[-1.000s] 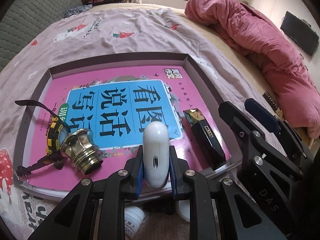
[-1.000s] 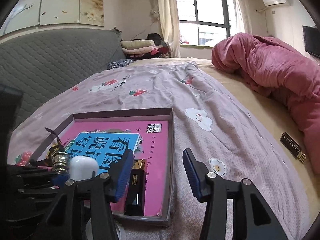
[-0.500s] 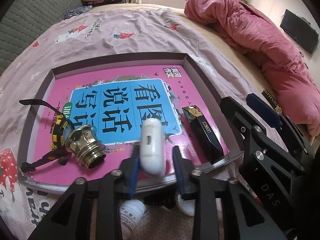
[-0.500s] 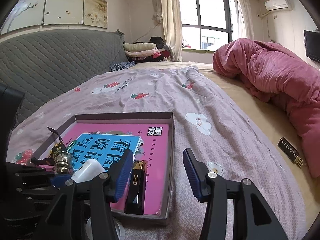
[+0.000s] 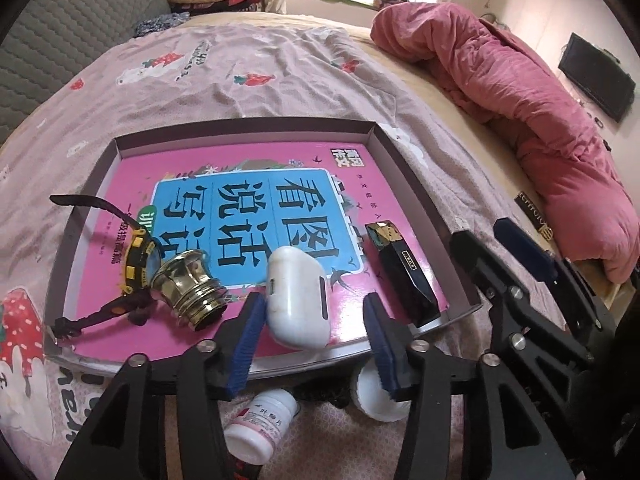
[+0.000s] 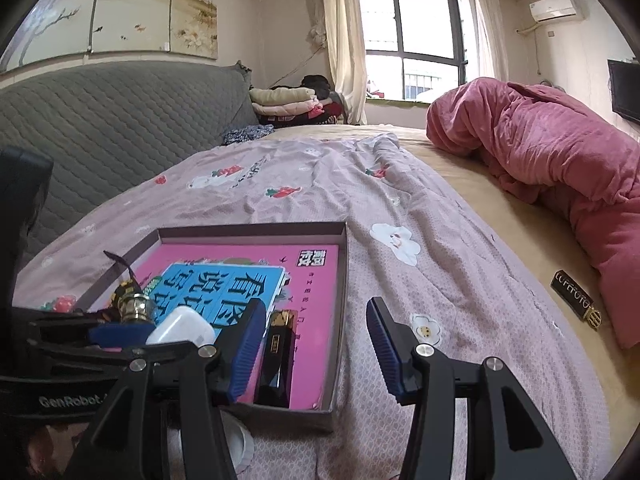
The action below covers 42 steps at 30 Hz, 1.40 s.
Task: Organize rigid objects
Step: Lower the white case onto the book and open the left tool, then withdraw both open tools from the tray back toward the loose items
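Note:
A white earbud case (image 5: 298, 298) lies flat in the shallow box (image 5: 404, 168), on the pink book near the front rim. My left gripper (image 5: 314, 334) straddles it with its jaws opening; the blue pads stand clear of the case on both sides. A brass cap (image 5: 188, 286), a yellow-black watch (image 5: 138, 258) and a black and gold rectangular case (image 5: 402, 276) also lie in the box. My right gripper (image 6: 316, 344) hovers open and empty over the box's near right corner (image 6: 336, 408); it also shows in the left wrist view (image 5: 516, 256).
A white pill bottle (image 5: 262, 426) and a white lid (image 5: 374, 394) lie on the bedspread just in front of the box. A black tag with gold letters (image 6: 574, 304) lies to the right by the red duvet (image 6: 552, 160). Grey headboard (image 6: 112, 120) at the left.
The left gripper's jaws opened off the white earbud case, which tipped from upright to lying flat on the book. The right gripper stayed put.

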Each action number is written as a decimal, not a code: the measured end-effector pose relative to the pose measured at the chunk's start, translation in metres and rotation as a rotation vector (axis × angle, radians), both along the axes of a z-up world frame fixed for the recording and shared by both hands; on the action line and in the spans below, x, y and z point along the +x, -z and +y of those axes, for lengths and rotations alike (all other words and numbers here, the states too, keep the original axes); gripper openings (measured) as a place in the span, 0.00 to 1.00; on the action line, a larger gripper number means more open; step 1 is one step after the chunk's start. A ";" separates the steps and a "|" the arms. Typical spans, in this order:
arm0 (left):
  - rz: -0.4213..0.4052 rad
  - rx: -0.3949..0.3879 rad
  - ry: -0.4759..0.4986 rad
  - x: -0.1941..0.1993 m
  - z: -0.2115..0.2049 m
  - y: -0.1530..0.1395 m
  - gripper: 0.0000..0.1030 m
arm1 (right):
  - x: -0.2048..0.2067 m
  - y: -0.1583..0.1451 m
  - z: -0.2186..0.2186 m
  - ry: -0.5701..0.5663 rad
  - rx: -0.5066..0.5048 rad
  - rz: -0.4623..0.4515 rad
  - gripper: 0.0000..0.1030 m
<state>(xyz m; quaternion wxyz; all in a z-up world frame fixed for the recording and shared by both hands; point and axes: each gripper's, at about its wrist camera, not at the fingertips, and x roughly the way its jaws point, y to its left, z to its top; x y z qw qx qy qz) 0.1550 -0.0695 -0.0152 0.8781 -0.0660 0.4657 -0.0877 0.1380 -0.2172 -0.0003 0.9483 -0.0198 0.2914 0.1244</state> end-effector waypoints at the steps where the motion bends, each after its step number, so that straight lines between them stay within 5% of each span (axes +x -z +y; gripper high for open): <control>1: -0.002 -0.002 -0.001 -0.001 0.001 0.000 0.52 | -0.001 0.001 0.000 0.003 -0.008 -0.001 0.50; 42: -0.127 -0.056 -0.098 -0.050 0.067 -0.044 0.69 | -0.044 -0.015 0.008 0.017 0.002 -0.010 0.51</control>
